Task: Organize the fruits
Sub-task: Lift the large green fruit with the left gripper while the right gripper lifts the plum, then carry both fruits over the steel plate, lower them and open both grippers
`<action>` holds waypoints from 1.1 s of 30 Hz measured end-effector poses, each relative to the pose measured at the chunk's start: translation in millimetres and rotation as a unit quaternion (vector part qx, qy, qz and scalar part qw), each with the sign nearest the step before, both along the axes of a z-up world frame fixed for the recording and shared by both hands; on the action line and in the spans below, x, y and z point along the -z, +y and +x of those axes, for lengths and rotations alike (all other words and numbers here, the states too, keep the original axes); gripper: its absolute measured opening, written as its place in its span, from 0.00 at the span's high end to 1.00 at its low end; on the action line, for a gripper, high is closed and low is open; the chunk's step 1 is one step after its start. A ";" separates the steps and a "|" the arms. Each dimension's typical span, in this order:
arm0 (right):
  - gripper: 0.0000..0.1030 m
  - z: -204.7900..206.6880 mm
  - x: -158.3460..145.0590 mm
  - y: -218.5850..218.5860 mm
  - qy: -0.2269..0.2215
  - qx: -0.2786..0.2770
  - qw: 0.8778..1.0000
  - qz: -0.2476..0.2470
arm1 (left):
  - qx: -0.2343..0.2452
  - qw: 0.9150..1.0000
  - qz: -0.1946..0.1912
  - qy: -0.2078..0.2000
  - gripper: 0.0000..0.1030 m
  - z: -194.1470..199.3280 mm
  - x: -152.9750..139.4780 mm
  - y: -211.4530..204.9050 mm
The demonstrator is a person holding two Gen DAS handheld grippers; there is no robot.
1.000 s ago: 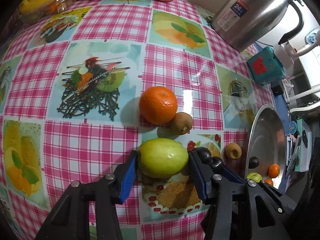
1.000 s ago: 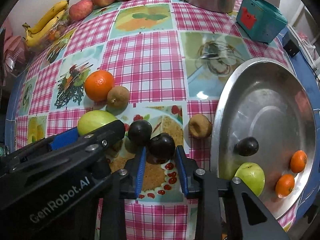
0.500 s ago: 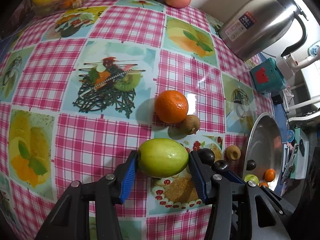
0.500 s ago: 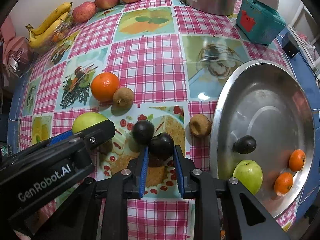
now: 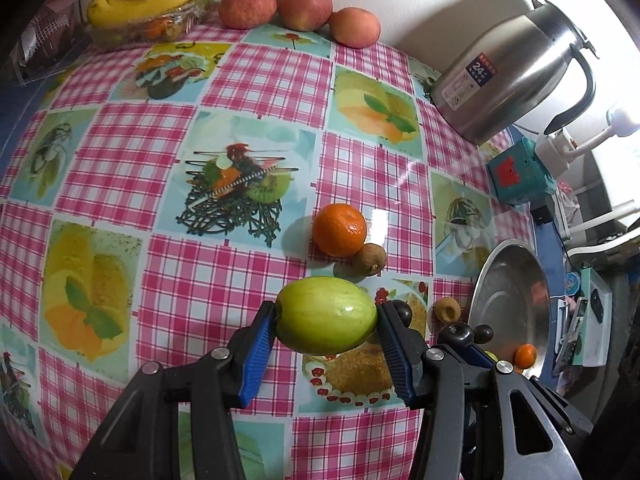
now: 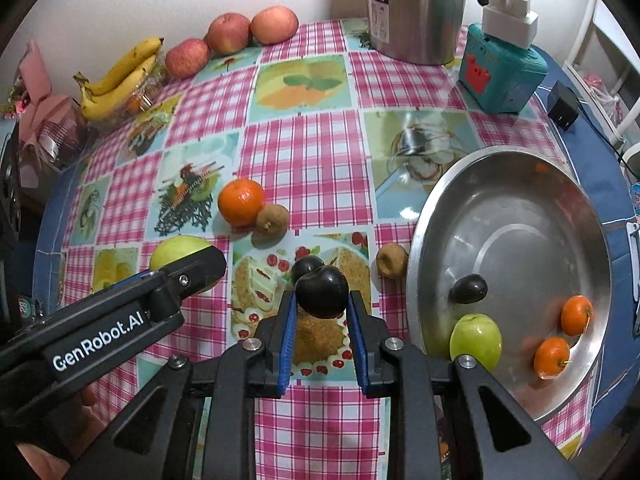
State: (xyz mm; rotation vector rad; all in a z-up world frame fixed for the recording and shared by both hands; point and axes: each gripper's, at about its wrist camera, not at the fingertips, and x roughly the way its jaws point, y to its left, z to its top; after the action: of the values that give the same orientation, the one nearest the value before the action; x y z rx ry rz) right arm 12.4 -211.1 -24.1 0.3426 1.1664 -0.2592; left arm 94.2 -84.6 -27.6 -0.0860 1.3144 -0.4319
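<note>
My left gripper (image 5: 326,316) is shut on a green oval fruit (image 5: 326,315) and holds it clear above the checked tablecloth. My right gripper (image 6: 322,300) is shut on a dark plum (image 6: 322,291), also lifted off the cloth. A second dark plum (image 6: 306,267) lies on the cloth just behind it. An orange (image 6: 241,207) and a brown kiwi (image 6: 272,218) touch each other farther back. A small brown fruit (image 6: 391,260) sits beside the steel bowl (image 6: 520,184), which holds a dark plum (image 6: 468,289), a green apple (image 6: 476,341) and two small oranges (image 6: 576,315).
Three red apples (image 6: 230,34) and bananas (image 6: 116,76) over a clear container line the back wall. A steel kettle (image 6: 416,8) and a teal box (image 6: 500,72) stand at the back right. The left gripper's arm (image 6: 108,320) crosses the right wrist view's lower left.
Both grippers have risen, lifting the green fruit and the dark plum off the cloth. The right jaws drew in onto the plum. The table looks farther away in both views.
</note>
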 end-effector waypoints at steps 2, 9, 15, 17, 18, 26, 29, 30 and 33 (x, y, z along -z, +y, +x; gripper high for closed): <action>0.75 0.4 -0.1 1.8 -0.002 -0.001 1.000 -0.001 | -0.003 1.000 0.002 -0.006 0.47 -0.1 -2.5 1.5; 0.75 8.7 0.9 1.1 -0.008 -0.003 1.000 0.025 | -0.019 1.000 0.018 -0.003 0.48 16.6 4.1 13.7; 0.75 13.3 -24.3 -7.7 -0.042 0.004 0.999 0.015 | -0.051 0.998 -0.015 -0.030 0.48 22.8 -19.5 31.9; 0.75 3.7 -30.0 -9.6 -0.051 0.012 0.999 0.012 | -0.055 0.998 -0.015 -0.038 0.48 16.8 -25.3 36.1; 0.75 -0.5 -31.0 -10.5 -0.052 0.016 0.998 0.014 | -0.054 0.998 -0.017 -0.041 0.48 13.8 -28.1 36.5; 0.75 -19.3 -30.3 -46.8 -0.037 0.074 0.997 0.002 | -0.019 0.999 -0.011 -0.050 0.48 -3.0 -31.2 6.8; 0.75 -27.5 -22.4 -70.1 -0.007 0.114 0.993 -0.022 | 0.004 0.999 -0.006 -0.043 0.48 -8.1 -24.5 -11.5; 0.75 -30.6 -20.8 -77.6 -0.002 0.124 0.992 -0.026 | 0.013 0.999 -0.006 -0.041 0.48 -10.9 -22.7 -18.6; 0.75 -43.3 -16.3 -102.0 0.014 0.164 0.986 -0.036 | 0.035 0.999 -0.004 -0.039 0.48 -18.9 -19.5 -36.8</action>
State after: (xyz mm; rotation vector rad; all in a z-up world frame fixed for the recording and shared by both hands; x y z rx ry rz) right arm -30.8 -313.1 -7.8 0.4683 1.1229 -0.5944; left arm 75.3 -121.4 -8.1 -0.0299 1.2425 -0.4963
